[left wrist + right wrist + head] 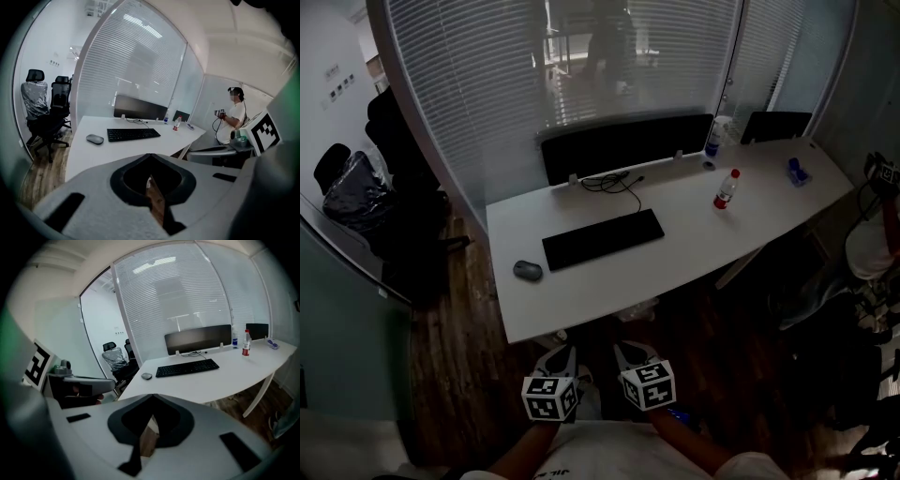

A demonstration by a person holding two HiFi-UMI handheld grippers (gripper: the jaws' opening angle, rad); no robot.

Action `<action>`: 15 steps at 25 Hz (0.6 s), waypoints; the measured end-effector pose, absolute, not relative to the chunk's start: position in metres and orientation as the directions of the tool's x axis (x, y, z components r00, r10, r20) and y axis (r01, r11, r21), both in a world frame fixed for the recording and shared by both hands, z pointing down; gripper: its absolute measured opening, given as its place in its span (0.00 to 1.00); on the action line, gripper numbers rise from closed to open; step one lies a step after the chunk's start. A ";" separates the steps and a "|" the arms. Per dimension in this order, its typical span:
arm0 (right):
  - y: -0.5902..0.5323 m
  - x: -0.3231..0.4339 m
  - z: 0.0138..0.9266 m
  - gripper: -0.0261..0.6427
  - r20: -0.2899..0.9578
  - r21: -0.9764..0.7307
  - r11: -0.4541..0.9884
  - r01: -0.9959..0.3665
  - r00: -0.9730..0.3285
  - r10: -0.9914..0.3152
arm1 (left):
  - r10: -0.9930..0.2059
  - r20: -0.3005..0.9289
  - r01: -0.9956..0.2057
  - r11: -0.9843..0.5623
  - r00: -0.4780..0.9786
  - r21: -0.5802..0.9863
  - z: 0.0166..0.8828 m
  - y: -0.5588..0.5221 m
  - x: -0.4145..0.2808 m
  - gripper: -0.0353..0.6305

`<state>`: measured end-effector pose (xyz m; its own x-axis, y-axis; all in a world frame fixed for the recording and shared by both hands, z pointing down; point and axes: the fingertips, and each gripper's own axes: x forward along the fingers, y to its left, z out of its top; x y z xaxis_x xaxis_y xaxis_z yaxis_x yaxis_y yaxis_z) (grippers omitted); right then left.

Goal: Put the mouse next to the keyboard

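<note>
A grey mouse (528,270) lies on the white desk (694,244), a short way left of the black keyboard (602,238) and apart from it. Both grippers are held low in front of the desk's near edge, well short of the mouse. My left gripper (558,356) is shut and empty; its view shows its jaws meeting at the tip (150,157), with the mouse (95,138) and keyboard (133,134) far ahead. My right gripper (633,352) is also shut on nothing (152,397); it faces the mouse (146,376) and keyboard (187,367).
A red-capped bottle (727,188), a blue-labelled bottle (712,139) and a small blue object (798,172) stand at the desk's right end. A black cable (614,181) lies before the dark divider panel (628,145). Office chairs (356,187) stand at the left, a person (233,115) at the right.
</note>
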<state>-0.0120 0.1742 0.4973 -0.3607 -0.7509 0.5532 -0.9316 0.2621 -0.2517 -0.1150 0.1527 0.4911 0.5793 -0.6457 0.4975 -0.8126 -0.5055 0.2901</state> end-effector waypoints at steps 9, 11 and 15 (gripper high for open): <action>0.068 -0.037 0.483 0.04 0.533 -0.260 0.233 -0.937 -0.340 -0.775 | -0.627 0.490 -0.791 -0.544 0.606 0.282 0.481 0.044 -0.135 0.06; 0.058 -0.040 0.484 0.04 0.533 -0.261 0.229 -0.938 -0.338 -0.776 | -0.624 0.489 -0.788 -0.548 0.609 0.282 0.481 0.032 -0.137 0.06; 0.043 -0.040 0.486 0.04 0.546 -0.262 0.224 -0.939 -0.336 -0.767 | -0.620 0.491 -0.786 -0.544 0.612 0.294 0.483 0.017 -0.136 0.06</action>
<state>-0.0402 0.0427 0.4864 -0.3360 -0.7674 0.5461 -0.9386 0.2244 -0.2622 -0.1365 0.0168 0.4833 0.6122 -0.6202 0.4906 -0.7862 -0.5435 0.2940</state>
